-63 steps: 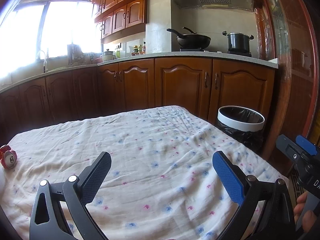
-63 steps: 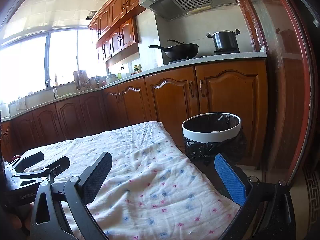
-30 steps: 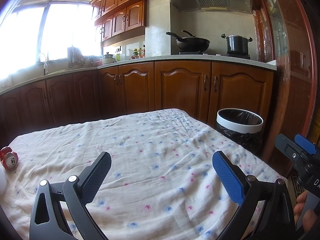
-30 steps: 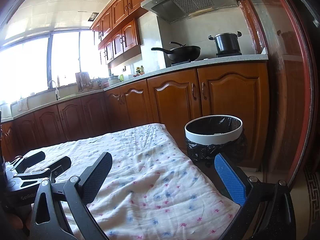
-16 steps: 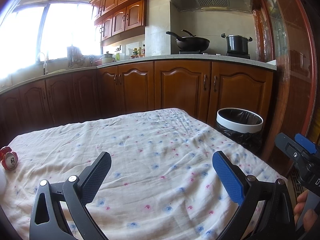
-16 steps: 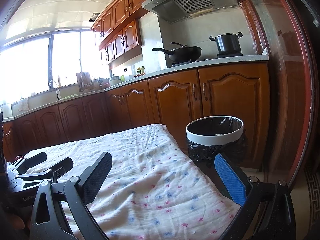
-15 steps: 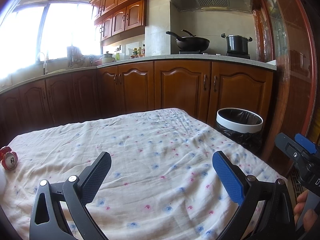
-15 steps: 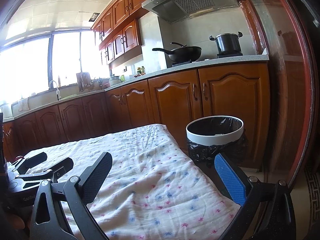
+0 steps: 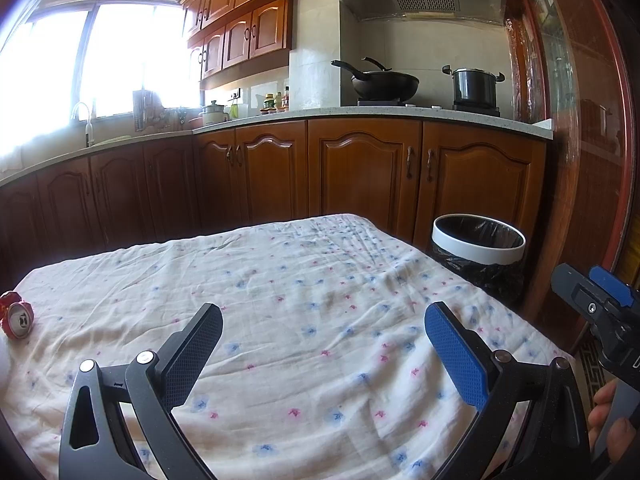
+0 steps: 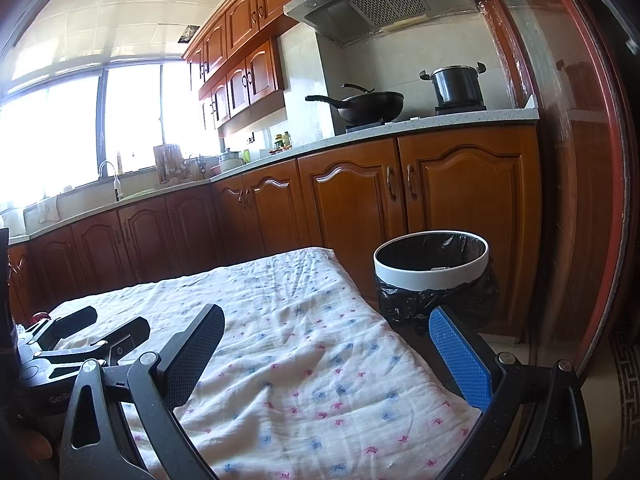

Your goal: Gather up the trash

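Note:
A crushed red can (image 9: 17,315) lies on the flowered cloth at the table's far left edge. A white-rimmed trash bin (image 9: 478,239) with a black liner stands on the floor off the table's right far corner; it also shows in the right wrist view (image 10: 431,268). My left gripper (image 9: 323,340) is open and empty above the middle of the table (image 9: 304,280). My right gripper (image 10: 326,344) is open and empty over the table's right edge, near the bin. Each gripper shows at the edge of the other's view.
Wooden kitchen cabinets (image 9: 360,176) run behind the table, with a wok (image 9: 380,82) and a pot (image 9: 474,86) on the stove. A wooden door frame (image 9: 576,160) stands right of the bin. A sink (image 9: 86,128) sits under the bright window.
Both views have tilted up slightly, so the table and bin sit a little lower in frame. Both grippers stay open and empty.

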The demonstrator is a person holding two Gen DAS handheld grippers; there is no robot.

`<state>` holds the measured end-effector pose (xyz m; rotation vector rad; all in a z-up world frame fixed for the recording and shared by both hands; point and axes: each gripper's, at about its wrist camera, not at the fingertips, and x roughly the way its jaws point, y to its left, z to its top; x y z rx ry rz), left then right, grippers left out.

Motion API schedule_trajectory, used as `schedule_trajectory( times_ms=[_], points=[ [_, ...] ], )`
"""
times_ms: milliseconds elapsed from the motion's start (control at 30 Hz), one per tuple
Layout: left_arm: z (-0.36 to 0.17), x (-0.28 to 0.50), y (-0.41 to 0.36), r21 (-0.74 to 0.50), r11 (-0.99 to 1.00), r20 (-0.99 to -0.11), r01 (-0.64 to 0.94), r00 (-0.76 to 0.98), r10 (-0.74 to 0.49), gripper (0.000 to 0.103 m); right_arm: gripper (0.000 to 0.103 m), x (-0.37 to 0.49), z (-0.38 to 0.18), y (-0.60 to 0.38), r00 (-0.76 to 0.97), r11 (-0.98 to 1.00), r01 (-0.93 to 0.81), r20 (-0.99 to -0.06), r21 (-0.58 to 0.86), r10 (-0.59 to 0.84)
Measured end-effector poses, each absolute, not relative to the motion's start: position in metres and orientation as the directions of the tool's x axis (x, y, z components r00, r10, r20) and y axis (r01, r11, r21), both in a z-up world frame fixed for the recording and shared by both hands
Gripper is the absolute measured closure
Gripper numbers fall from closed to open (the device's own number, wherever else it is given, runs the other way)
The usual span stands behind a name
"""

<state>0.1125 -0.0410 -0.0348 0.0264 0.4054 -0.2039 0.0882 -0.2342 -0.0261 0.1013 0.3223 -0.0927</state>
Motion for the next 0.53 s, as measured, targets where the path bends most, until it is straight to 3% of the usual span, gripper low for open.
schedule_trajectory(
  times_ms=[533],
  points=[
    [-0.0367,0.1159,-0.0429,-0.027,0.979,-0.415,0.203,0.889,-0.195,0.001,0.000,0.0915,-0.0297,-0.2357,0.941,0.989,0.108,-0.331,0.098,-0.070]
  ],
)
